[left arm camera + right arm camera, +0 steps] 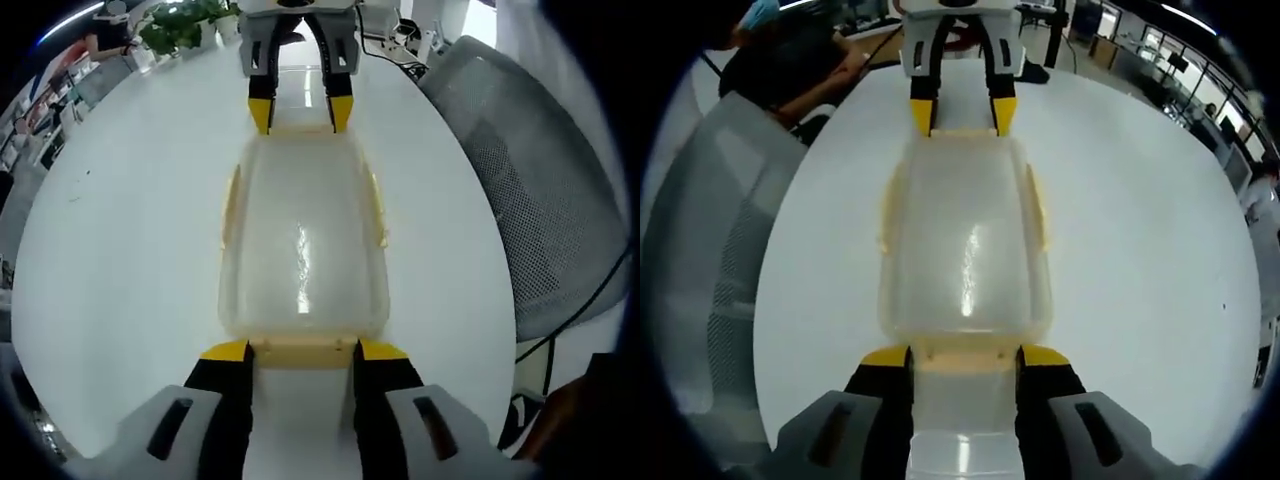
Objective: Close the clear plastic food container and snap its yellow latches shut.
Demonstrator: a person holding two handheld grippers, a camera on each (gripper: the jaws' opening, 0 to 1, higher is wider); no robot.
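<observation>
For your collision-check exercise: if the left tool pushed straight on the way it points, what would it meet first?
The left tool already sits at the near end latch of the clear container, so that comes first. Beyond it, likely the right tool facing it.

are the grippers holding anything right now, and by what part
Each gripper sits at one short end of the clear container: the left gripper and right gripper each straddle a yellow end latch. Whether they clamp it cannot be told.
</observation>
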